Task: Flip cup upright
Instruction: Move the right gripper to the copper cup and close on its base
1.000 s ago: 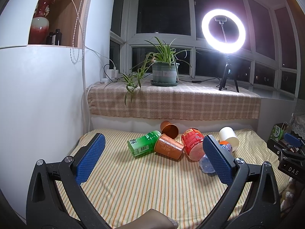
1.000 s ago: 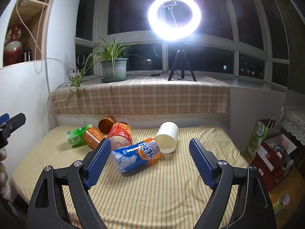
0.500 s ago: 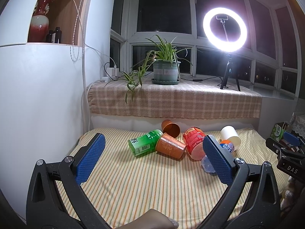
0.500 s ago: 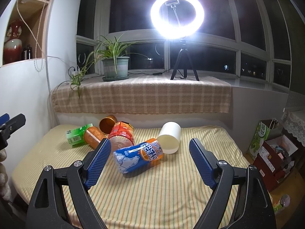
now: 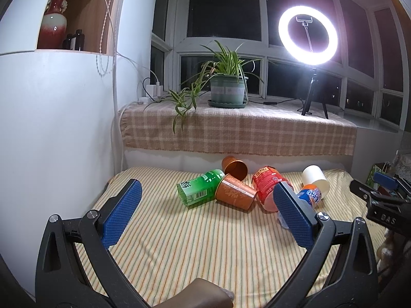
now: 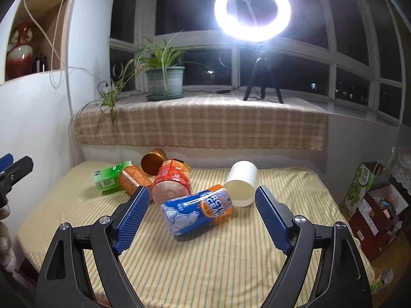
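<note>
Several cups lie on their sides on the striped cloth. A green cup (image 5: 199,188), an orange cup (image 5: 235,195), a copper cup (image 5: 234,167), a red cup (image 5: 269,191), a blue-and-orange cup (image 6: 196,211) and a white cup (image 6: 241,183) form a loose row. My left gripper (image 5: 205,210) is open and empty, held above the cloth in front of the green and orange cups. My right gripper (image 6: 203,217) is open and empty, with the blue-and-orange cup seen between its fingers, apart from them.
The striped table (image 6: 205,269) ends at a white wall on the left and a checked sill (image 5: 239,133) behind. A potted plant (image 5: 227,91) and a ring light (image 6: 253,12) stand on the sill. Boxes (image 6: 372,200) sit on the floor at the right.
Both grippers have drifted slightly forward and down toward the cups, which show a little larger. Nothing has been touched or moved.
</note>
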`<action>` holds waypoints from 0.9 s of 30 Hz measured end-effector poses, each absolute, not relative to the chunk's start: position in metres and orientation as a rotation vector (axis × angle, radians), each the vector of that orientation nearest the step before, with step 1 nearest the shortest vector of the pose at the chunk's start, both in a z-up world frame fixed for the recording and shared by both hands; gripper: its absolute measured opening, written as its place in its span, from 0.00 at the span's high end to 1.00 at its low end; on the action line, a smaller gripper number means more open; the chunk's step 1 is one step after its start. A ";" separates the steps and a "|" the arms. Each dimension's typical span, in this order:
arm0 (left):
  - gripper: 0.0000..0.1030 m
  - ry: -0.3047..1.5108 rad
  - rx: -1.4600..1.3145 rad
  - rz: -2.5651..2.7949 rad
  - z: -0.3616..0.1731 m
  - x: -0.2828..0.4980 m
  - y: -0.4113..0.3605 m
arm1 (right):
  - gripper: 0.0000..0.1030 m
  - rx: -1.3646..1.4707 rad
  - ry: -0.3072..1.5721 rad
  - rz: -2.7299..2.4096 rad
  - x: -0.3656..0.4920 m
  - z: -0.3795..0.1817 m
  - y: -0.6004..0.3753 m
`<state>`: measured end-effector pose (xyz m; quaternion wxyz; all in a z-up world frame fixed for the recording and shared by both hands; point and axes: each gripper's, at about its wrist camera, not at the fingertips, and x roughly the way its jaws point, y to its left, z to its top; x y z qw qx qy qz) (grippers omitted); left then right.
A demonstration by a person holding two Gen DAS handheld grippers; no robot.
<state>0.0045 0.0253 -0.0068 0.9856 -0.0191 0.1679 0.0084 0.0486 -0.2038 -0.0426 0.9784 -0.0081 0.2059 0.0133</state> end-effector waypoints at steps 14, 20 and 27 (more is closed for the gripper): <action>0.00 0.427 -0.032 0.079 -0.036 0.015 0.057 | 0.18 0.022 0.605 0.229 0.161 -0.042 -0.177; 0.00 0.466 -0.051 0.124 -0.051 0.021 0.076 | 0.18 0.102 0.737 0.301 0.222 -0.044 -0.164; 0.00 0.490 -0.087 0.157 -0.064 0.026 0.102 | 0.18 0.131 0.871 0.318 0.288 -0.052 -0.133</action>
